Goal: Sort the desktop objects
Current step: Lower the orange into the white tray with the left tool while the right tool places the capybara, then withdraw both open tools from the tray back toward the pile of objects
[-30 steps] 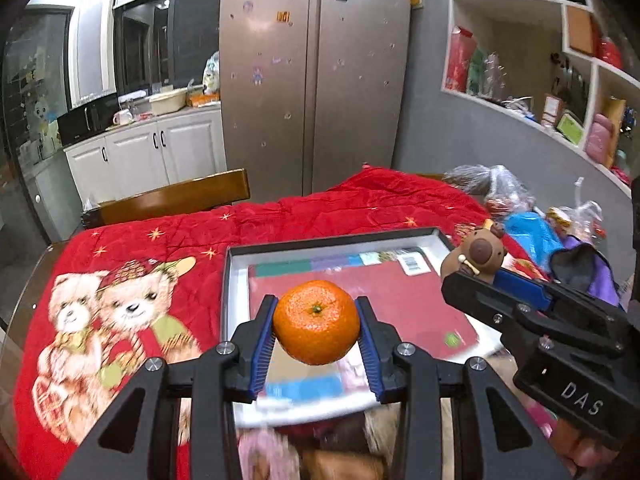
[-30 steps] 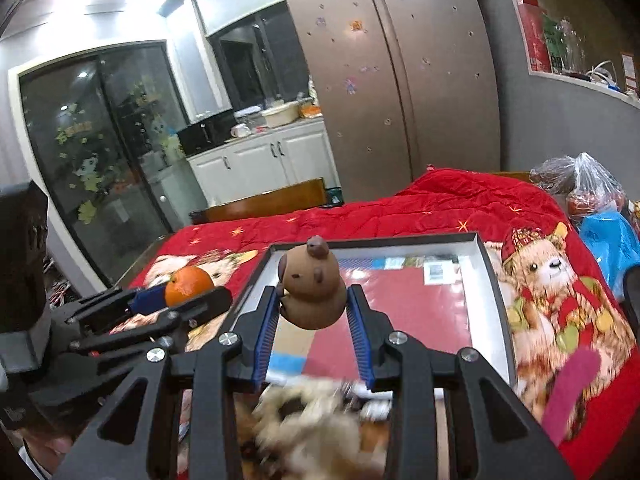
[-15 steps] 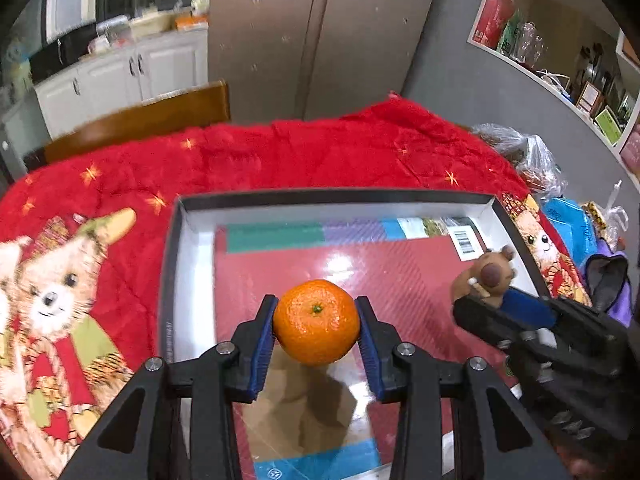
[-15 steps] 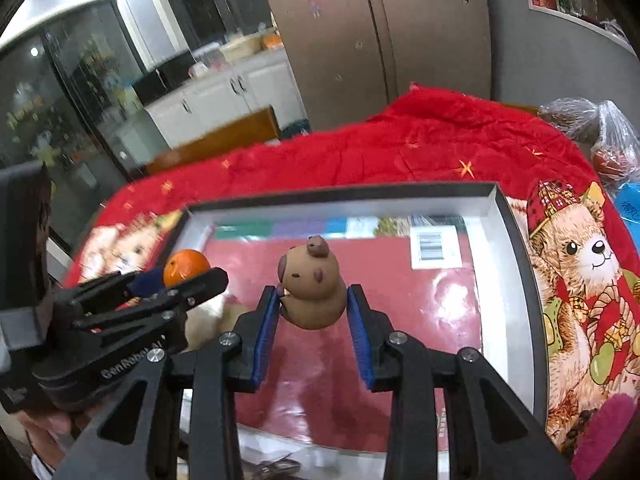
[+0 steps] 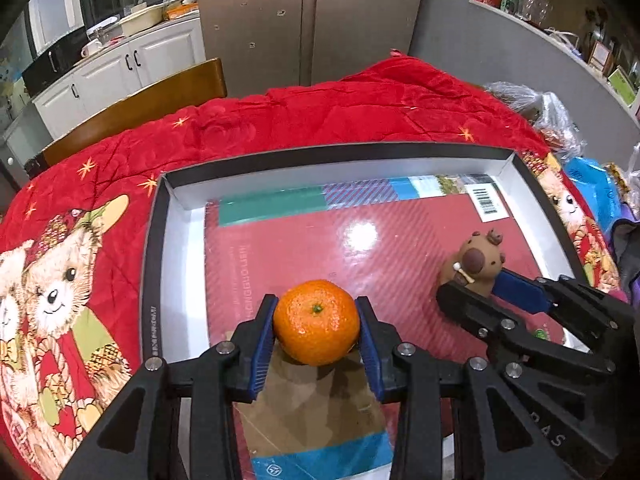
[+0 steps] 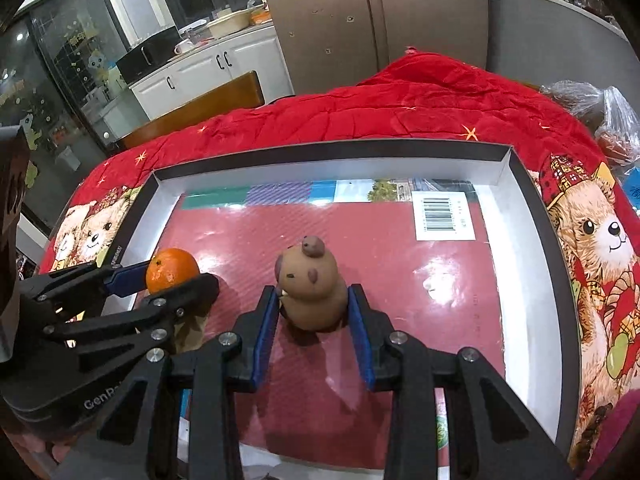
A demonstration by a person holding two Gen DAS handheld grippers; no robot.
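A shallow black-rimmed white box (image 5: 160,216) (image 6: 528,208) lies on the red bear-print cloth, with a red book (image 5: 312,248) (image 6: 392,256) flat inside it. My left gripper (image 5: 316,324) is shut on an orange mandarin (image 5: 316,322) (image 6: 172,270) low over the book's near left part. My right gripper (image 6: 312,304) (image 5: 476,284) stands around a brown capybara toy (image 6: 310,290) (image 5: 476,264) that rests on the book. Its jaws are slightly parted, with small gaps beside the toy.
A wooden chair back (image 5: 132,112) stands behind the table. Plastic bags (image 5: 536,112) and a blue packet (image 5: 596,196) lie at the right edge. Cabinets and a fridge are behind.
Both grippers have come down and forward into the box. The capybara toy now sits on the book and the right jaws have loosened around it. The mandarin stays gripped.
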